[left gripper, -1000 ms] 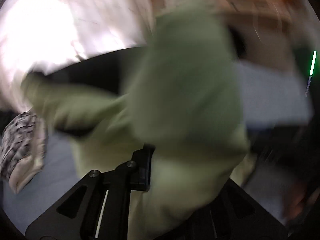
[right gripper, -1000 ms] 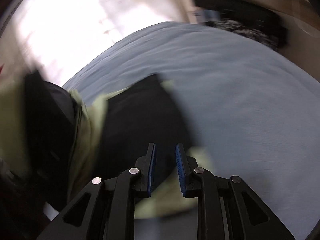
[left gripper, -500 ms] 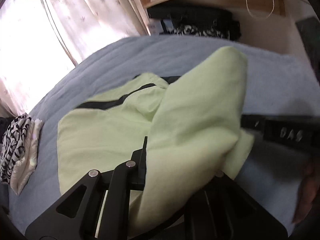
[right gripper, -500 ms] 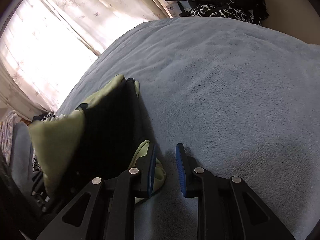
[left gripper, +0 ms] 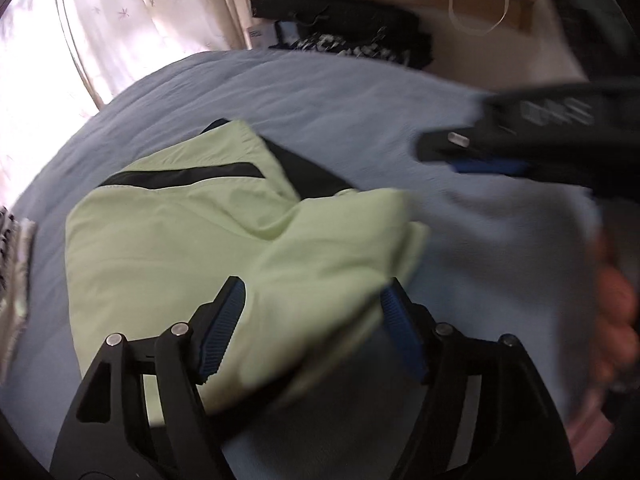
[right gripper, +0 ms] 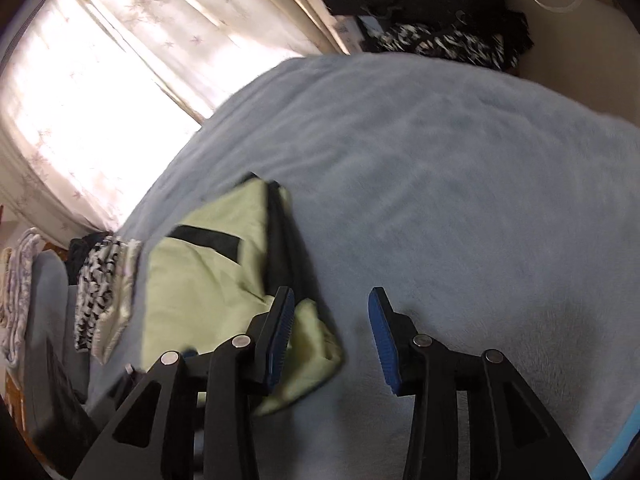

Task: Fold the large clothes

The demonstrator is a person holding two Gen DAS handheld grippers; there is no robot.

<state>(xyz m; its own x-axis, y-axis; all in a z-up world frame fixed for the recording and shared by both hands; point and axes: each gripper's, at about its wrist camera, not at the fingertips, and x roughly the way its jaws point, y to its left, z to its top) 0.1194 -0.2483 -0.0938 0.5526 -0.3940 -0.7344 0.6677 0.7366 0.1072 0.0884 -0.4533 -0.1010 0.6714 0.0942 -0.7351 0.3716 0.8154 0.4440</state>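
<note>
A light green garment with black stripes (left gripper: pixel 168 240) lies folded on the blue-grey bed blanket (left gripper: pixel 360 104). My left gripper (left gripper: pixel 313 286) hovers low over the garment's near fold. Its jaws are opening, and the cloth lies loose between the pads without being pressed. In the right wrist view the garment (right gripper: pixel 208 276) sits to the left of my right gripper (right gripper: pixel 331 294). That gripper's jaws are opening over bare blanket, with a green corner beside the left finger (right gripper: pixel 280 328). The right gripper (left gripper: pixel 448 156) also shows blurred at the upper right of the left wrist view.
A pile of black-and-white patterned clothes (right gripper: pixel 100 292) lies at the bed's left edge. Behind the bed hang bright curtains (right gripper: pixel 120 60). At the far end are a shelf with dark bags and more patterned cloth (right gripper: pixel 440 40). A person's hand (left gripper: pixel 616 308) is at the right edge.
The left gripper went from shut on the raised green fold to spread apart, and the fold now lies flat on the garment. The right jaws widened and rose off the garment's corner.
</note>
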